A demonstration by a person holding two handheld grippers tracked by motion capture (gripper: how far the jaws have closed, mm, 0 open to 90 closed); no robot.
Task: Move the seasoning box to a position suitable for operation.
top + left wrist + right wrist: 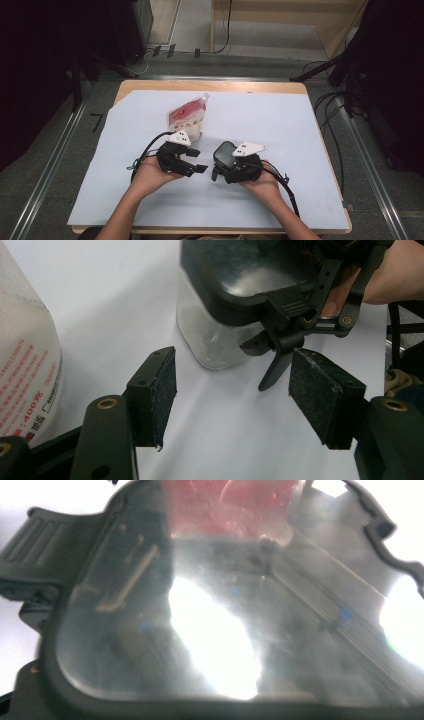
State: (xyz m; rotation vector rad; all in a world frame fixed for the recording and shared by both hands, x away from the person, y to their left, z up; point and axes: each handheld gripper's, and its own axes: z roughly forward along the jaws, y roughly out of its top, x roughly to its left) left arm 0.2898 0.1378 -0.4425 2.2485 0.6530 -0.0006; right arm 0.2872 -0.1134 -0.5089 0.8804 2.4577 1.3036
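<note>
On the white-covered table point(300, 130), the left gripper point(198, 161) rests low in the person's left hand point(147, 175), its jaws spread apart with nothing between them; in the left gripper view the two black pads point(160, 395) frame bare white sheet. Just ahead of those jaws and slightly to their right stands the clear container point(220, 335) with its dark lid point(245, 275), carried by the right gripper point(220, 167), which meets it at the lid's latch side. The right gripper view looks straight onto the lid's shiny, glare-washed top point(210, 630), so the container sits pressed close against that gripper; its jaws appear clamped on the container. Behind the left gripper, near its far side, a red and white pouch point(189, 116) stands upright.
</note>
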